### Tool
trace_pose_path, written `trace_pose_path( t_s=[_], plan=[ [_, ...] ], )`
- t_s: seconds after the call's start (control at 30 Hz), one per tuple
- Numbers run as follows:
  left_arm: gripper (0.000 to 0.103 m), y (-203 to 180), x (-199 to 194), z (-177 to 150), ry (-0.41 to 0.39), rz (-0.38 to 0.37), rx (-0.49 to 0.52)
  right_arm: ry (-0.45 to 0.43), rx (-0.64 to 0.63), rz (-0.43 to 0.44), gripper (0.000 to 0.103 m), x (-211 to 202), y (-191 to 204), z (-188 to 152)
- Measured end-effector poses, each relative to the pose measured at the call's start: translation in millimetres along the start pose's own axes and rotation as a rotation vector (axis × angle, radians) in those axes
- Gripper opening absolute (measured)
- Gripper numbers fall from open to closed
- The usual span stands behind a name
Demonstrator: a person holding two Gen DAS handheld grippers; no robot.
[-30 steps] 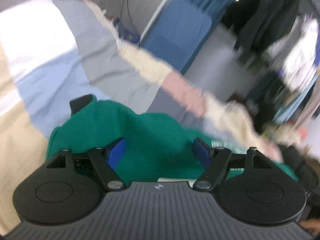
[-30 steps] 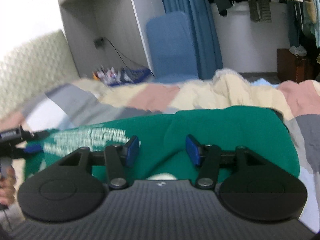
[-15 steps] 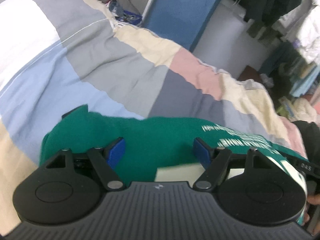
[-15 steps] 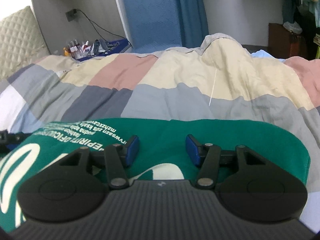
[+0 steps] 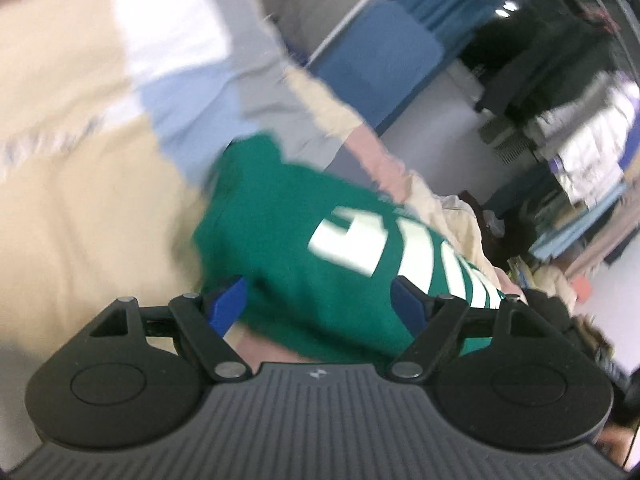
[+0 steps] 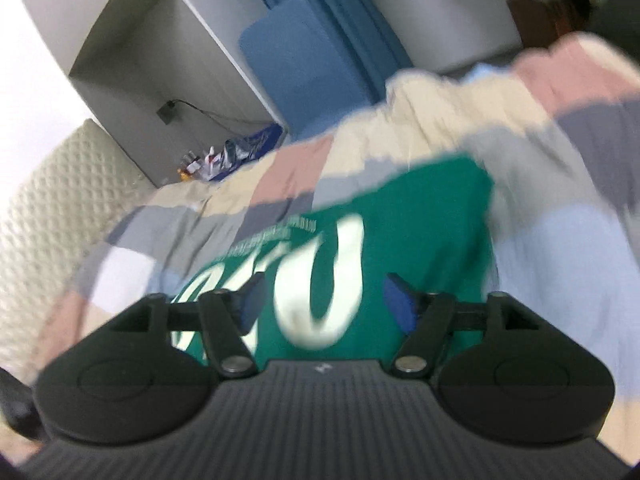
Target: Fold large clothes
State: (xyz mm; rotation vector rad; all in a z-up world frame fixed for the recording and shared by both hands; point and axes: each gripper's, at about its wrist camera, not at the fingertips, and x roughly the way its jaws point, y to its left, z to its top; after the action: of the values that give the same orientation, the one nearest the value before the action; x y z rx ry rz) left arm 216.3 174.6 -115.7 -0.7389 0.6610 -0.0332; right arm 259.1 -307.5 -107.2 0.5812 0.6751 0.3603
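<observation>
A green garment with large white letters (image 5: 304, 240) lies folded on the patchwork quilt (image 5: 100, 208). It also shows in the right wrist view (image 6: 400, 232), with small white print above the letters. My left gripper (image 5: 320, 300) is open, its blue pads apart over the garment's near edge with nothing between them. My right gripper (image 6: 324, 300) is open too, held above the near part of the garment. Both views are blurred by motion.
The quilt (image 6: 560, 248) of beige, grey, pink and light blue squares covers the bed. A quilted headboard (image 6: 48, 200) stands at the left. A blue chair (image 6: 304, 64), a cluttered bedside shelf (image 6: 228, 156) and hanging clothes (image 5: 580, 120) lie beyond the bed.
Both grippers have pulled back and tilted away from the garment. More of it now shows, with the large white letters in full. Both stay open.
</observation>
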Motion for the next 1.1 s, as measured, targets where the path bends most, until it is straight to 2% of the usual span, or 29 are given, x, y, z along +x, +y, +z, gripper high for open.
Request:
trace_pose_path(
  t_s=[0.07, 0.2, 0.27, 0.37, 0.5, 0.53, 0.57, 0.6, 0.63, 0.67, 0.7, 0.77, 0.8, 0.87, 0.93, 1.0, 1.1],
  plan=[
    [0.082, 9, 4, -6, 0.036, -0.024, -0.046, 0.034, 0.048, 0.020, 0.083, -6, -7, -9],
    [0.081, 21, 19, -11, 0.042, -0.090, -0.100, 0.061, 0.147, 0.001, 0.084, 0, -23, -15],
    [0.081, 24, 29, -11, 0.042, -0.141, -0.139, 0.041, 0.195, 0.031, 0.084, 3, -34, -13],
    [0.081, 24, 42, -9, 0.027, -0.150, -0.159, 0.045, 0.267, 0.063, 0.084, 17, -47, -11],
    [0.078, 28, 61, -3, 0.015, -0.162, -0.200, 0.085, 0.279, 0.061, 0.084, 46, -49, -13],
    [0.075, 28, 63, -1, 0.005, -0.161, -0.210, 0.081, 0.271, 0.055, 0.082, 51, -47, -12],
    [0.069, 27, 64, 2, -0.004, -0.161, -0.212, 0.071, 0.253, 0.044, 0.073, 53, -43, -10],
    [0.059, 26, 64, 4, -0.018, -0.156, -0.202, 0.055, 0.221, 0.029, 0.067, 52, -39, -7],
    [0.053, 23, 63, 7, -0.033, -0.151, -0.185, 0.036, 0.190, 0.018, 0.053, 50, -34, -3],
    [0.041, 21, 62, 10, -0.050, -0.150, -0.162, 0.017, 0.175, 0.023, 0.044, 48, -32, 1],
    [0.032, 19, 60, 13, -0.064, -0.162, -0.144, -0.009, 0.156, 0.030, 0.039, 44, -28, 7],
    [0.026, 12, 56, 17, -0.095, -0.198, -0.111, -0.055, 0.103, 0.031, 0.022, 36, -20, 15],
    [0.025, 10, 53, 18, -0.110, -0.217, -0.102, -0.082, 0.069, 0.029, 0.017, 32, -14, 19],
    [0.024, 7, 49, 18, -0.122, -0.243, -0.091, -0.140, 0.000, 0.005, 0.012, 27, -5, 26],
    [0.024, 5, 51, 16, -0.100, -0.218, -0.072, -0.156, -0.033, -0.016, 0.011, 32, -7, 30],
    [0.024, 5, 56, 11, -0.067, -0.161, -0.054, -0.118, -0.036, -0.041, 0.010, 45, -13, 28],
    [0.025, 10, 66, 2, -0.019, -0.114, -0.055, -0.075, -0.057, -0.075, 0.009, 62, -22, 22]
  ],
)
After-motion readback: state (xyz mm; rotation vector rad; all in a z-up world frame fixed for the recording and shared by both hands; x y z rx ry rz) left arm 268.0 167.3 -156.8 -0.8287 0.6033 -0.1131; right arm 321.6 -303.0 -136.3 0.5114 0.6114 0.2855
